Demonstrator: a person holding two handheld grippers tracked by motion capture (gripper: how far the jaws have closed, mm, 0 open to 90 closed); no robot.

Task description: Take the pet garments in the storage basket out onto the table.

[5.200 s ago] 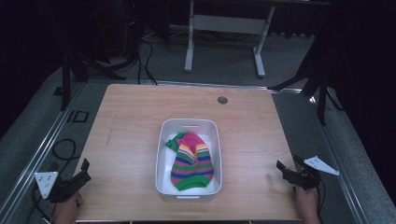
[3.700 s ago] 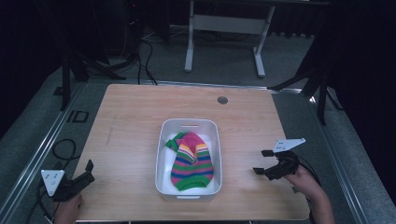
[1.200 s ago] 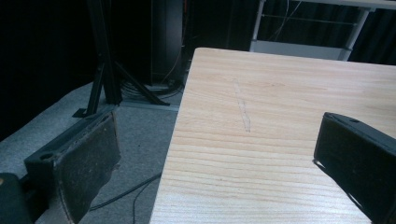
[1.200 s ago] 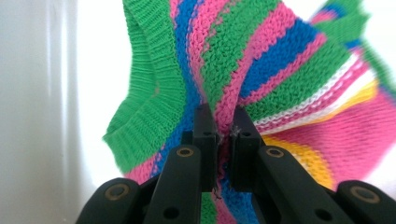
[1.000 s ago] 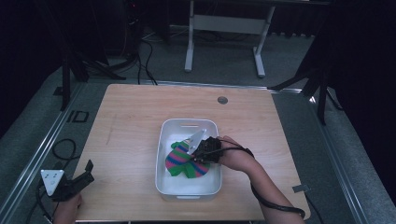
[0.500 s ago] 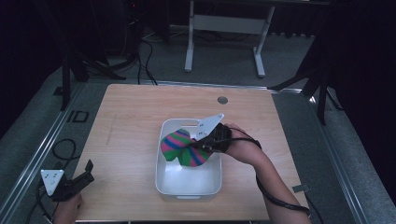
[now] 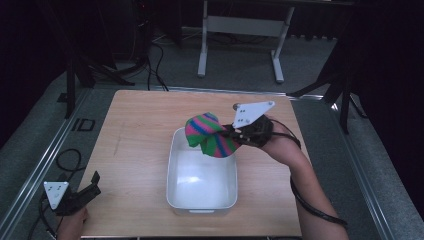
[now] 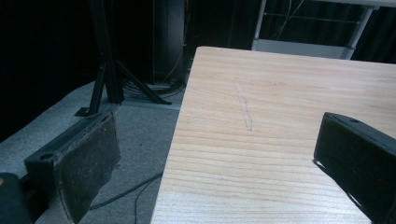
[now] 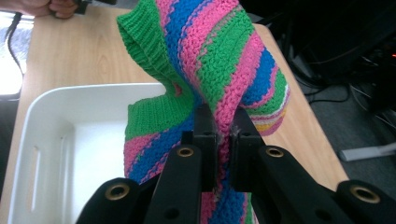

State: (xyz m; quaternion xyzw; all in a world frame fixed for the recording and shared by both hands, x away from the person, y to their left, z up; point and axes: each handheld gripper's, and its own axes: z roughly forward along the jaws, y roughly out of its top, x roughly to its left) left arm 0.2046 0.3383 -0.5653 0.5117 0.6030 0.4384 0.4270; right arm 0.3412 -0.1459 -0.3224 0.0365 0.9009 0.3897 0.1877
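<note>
In the high view, the right gripper (image 7: pixel 235 134) sits in the middle of the frame and lifts a striped knitted sock in pink, green and blue (image 7: pixel 207 135) above the far end of the white plastic tub (image 7: pixel 202 202). The tub is a rounded rectangle, smooth and shiny, on the light wooden counter (image 7: pixel 135 130).

The right gripper view comes in close. Its two black jaws are pinched tight on a fold of the sock, and you can see the bumpy yarn stitches and the ribbed green cuff. A slot handle shows in the tub wall at the lower left.

The left gripper (image 7: pixel 85 189) rests at the lower left corner of the counter in the high view. In the left gripper view its jaws stand wide apart with nothing between them, and their flat pads (image 8: pixel 91 163) look rough and dark. The wood grain runs in lines.
</note>
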